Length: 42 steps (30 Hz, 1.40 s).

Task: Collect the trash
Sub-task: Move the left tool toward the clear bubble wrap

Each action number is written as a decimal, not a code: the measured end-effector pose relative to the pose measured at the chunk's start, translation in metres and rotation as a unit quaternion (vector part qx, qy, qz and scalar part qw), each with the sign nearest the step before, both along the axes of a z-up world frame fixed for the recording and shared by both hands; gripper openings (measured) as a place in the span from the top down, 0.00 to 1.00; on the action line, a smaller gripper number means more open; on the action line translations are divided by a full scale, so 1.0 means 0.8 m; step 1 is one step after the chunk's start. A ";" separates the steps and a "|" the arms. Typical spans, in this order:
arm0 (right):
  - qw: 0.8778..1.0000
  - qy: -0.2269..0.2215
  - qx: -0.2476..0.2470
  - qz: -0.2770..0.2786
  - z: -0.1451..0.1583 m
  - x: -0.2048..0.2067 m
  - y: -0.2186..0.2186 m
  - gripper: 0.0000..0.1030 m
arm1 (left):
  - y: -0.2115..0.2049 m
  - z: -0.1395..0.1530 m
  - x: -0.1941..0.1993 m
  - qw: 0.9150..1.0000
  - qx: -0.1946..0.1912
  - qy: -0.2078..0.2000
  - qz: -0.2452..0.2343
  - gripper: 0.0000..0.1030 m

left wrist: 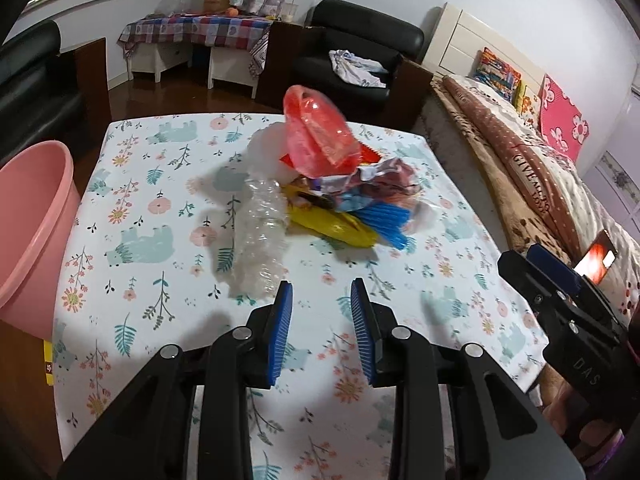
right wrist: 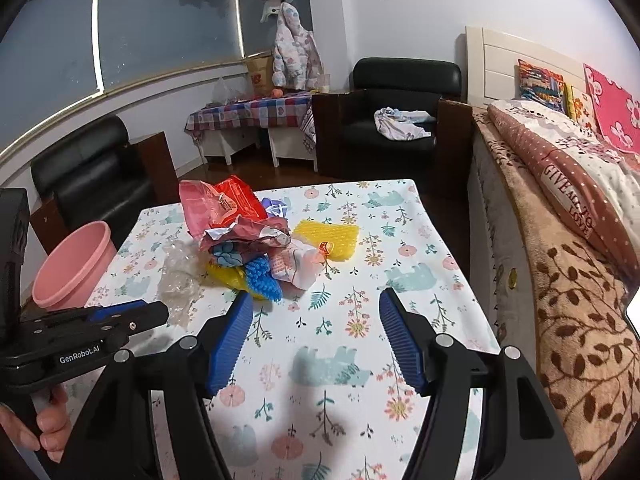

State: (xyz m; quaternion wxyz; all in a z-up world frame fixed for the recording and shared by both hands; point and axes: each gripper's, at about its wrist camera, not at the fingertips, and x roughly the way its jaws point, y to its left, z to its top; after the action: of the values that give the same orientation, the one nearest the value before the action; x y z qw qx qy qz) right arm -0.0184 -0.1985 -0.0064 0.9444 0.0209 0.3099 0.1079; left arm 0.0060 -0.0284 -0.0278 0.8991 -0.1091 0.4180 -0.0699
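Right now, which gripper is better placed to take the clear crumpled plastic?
Left. The left gripper is open and empty, its fingertips right beside the clear plastic; the pink bin is on its side too.

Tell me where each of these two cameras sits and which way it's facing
Left wrist: on the left gripper, looking down over the table at the trash pile; bucket at left; its own open blue pads and the right gripper show.
Right wrist: on the right gripper, facing the same pile from further right; its open pads, the left gripper and a hand show.
Shared: table, pile, bucket, armchair, bed.
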 end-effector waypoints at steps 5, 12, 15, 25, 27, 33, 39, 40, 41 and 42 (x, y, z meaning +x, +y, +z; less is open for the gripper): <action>1.000 -0.015 0.010 -0.008 0.014 -0.016 -0.010 0.35 | -0.004 0.010 -0.014 1.000 0.000 -0.012 -0.006 0.70; 1.000 -0.019 0.014 0.004 0.020 -0.027 -0.003 0.34 | 0.002 0.012 -0.023 1.000 -0.002 -0.010 0.000 0.70; 1.000 -0.013 0.015 0.009 0.017 -0.023 0.000 0.34 | 0.007 0.010 -0.023 1.000 -0.004 -0.007 0.003 0.70; 1.000 0.014 0.025 0.010 -0.002 0.003 0.002 0.34 | 0.016 -0.008 -0.010 1.000 -0.004 0.012 0.005 0.70; 0.999 0.024 0.032 0.010 -0.007 0.012 0.001 0.34 | 0.023 -0.009 -0.011 1.000 -0.004 0.012 0.011 0.70; 0.998 0.031 0.044 0.020 -0.014 0.027 0.004 0.34 | 0.047 -0.012 -0.017 0.999 -0.010 0.013 0.039 0.70; 0.997 0.039 0.059 0.018 -0.015 0.026 -0.001 0.34 | 0.047 -0.005 -0.022 0.999 -0.015 0.002 0.036 0.70; 0.997 0.038 0.060 0.018 -0.014 0.024 -0.002 0.34 | 0.045 -0.004 -0.023 0.999 -0.018 0.000 0.033 0.70; 0.997 0.036 0.061 0.017 -0.012 0.021 -0.003 0.34 | 0.044 -0.002 -0.025 0.999 -0.019 -0.003 0.030 0.70; 0.998 0.033 0.060 0.017 -0.010 0.018 -0.004 0.34 | 0.043 -0.001 -0.026 0.999 -0.020 -0.004 0.028 0.70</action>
State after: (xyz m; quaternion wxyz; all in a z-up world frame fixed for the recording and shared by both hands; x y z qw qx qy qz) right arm -0.0041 -0.2017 -0.0142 0.9287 0.0759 0.3345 0.1412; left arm -0.0149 0.0057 -0.0287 0.8999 -0.1385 0.4100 -0.0538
